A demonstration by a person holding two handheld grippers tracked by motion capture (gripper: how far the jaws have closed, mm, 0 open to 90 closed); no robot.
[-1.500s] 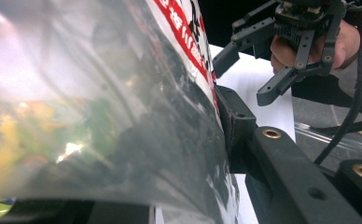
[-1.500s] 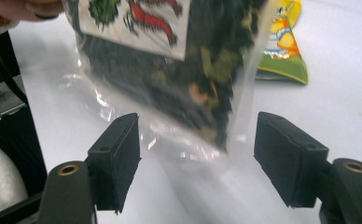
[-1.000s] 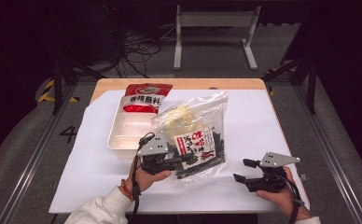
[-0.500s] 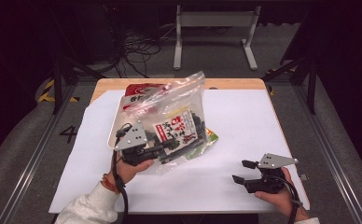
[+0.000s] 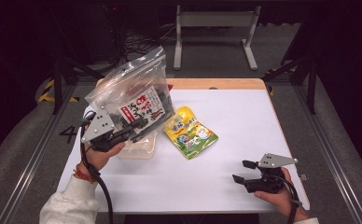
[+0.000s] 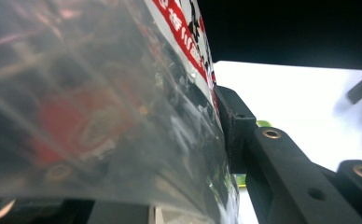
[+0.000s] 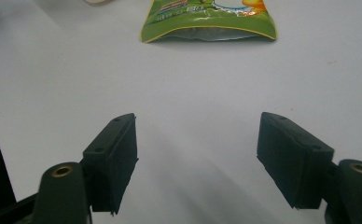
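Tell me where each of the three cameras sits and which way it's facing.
High view: above the table, looking forward and down; both forearms enter from below.
Left gripper view: on the left gripper, looking along its fingers at the clear bag they clamp.
Right gripper view: on the right gripper, low over the table, its fingers apart.
High and right gripper views share the yellow-green snack packet.

zip bag (image 5: 133,100) above tray (image 5: 139,147), table's (image 5: 244,116) left; snack pouch (image 5: 190,132) right of tray; right claw (image 5: 240,171) near-right
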